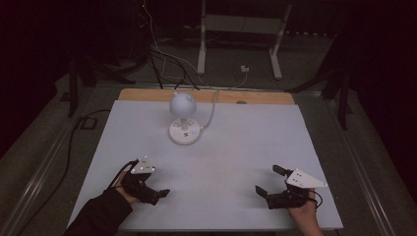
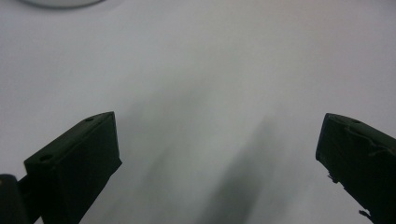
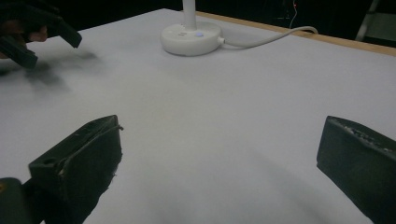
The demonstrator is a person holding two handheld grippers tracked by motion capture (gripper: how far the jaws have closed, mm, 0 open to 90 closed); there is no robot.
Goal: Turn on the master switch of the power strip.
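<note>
A small white desk lamp [image 1: 184,120] is standing toward the far edge of the worktop [image 1: 246,147], near its middle, its cord [image 1: 212,110] trailing off the far edge. The left claw [image 1: 160,193] and the right claw [image 1: 265,184] are both hovering near the near edge, well apart from the lamp, jaws spread wide and holding nothing. The lamp is likely light and rigid, with smooth, slippery plastic; its round head looks top-heavy. The thin stem above the round base [image 3: 190,38] seems the safest place to grip.
</note>
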